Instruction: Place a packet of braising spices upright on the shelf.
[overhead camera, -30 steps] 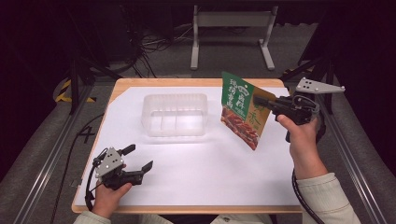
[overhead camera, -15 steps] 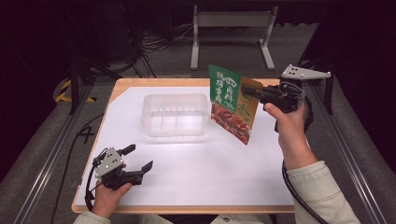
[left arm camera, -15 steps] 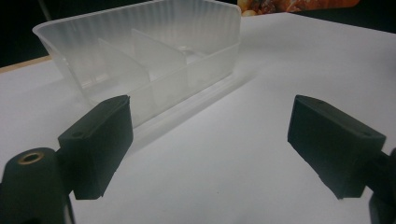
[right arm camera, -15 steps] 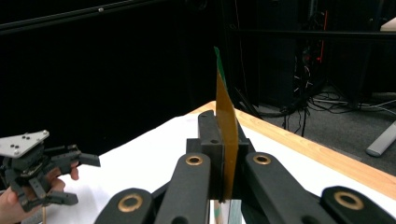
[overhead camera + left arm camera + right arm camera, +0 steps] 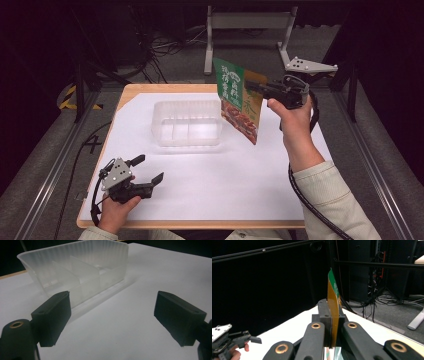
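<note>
- The right gripper was clenched on the upper right edge of a green snack pouch; in the right gripper view the jaws pinched the thin edge of the pouch flat between them.
- Compared with a second before, the pouch had travelled left and farther across the table and had risen. It then hung in the air, tilted, with its lower corner just above the white sheet and just right of the clear divided tray.
- One second before, the pouch had hung well to the right of the tray; by this moment its left edge reached over the tray's right end.
- The left gripper had kept its place at the near left corner of the table, jaws spread wide and holding nothing. Its own camera looked between those jaws at the tray, which stood empty, with its inner dividers showing.
- Judged from this, the carry toward the tray was well along, but the pouch had not yet been lowered in or let go.
- The next move would likely call for bringing the pouch over a compartment and tipping it flatter, since it hung taller than the tray's walls.
</note>
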### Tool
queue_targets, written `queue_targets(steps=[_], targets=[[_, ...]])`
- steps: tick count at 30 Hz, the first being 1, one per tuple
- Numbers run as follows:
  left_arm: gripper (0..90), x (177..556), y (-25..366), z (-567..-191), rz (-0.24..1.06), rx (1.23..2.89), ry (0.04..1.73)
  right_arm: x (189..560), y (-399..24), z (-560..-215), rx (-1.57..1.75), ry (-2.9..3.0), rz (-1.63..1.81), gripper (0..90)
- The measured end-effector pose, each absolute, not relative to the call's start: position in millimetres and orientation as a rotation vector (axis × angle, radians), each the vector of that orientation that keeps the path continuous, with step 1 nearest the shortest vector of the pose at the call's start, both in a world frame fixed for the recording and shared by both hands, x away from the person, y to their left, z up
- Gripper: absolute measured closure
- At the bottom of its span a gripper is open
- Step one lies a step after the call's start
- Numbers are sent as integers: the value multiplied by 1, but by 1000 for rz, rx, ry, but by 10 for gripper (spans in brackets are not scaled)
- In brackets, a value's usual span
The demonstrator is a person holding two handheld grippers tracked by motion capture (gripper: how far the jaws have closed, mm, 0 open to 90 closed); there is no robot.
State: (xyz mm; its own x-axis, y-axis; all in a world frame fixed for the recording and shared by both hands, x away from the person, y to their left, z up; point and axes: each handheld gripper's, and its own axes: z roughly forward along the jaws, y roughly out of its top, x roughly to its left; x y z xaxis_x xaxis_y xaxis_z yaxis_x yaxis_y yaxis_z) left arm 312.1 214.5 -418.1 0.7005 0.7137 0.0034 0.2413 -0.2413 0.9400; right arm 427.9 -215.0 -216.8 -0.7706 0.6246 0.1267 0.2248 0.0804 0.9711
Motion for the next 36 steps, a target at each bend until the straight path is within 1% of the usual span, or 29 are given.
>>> queue_targets(steps=[18,36], targets=[[149,307,219,-418,542,1803,767,443,-185,-212,800,2031,1734,900],[149,291,234,-419,571,1781,817,472,-146,-223,824,1977,1764,900]])
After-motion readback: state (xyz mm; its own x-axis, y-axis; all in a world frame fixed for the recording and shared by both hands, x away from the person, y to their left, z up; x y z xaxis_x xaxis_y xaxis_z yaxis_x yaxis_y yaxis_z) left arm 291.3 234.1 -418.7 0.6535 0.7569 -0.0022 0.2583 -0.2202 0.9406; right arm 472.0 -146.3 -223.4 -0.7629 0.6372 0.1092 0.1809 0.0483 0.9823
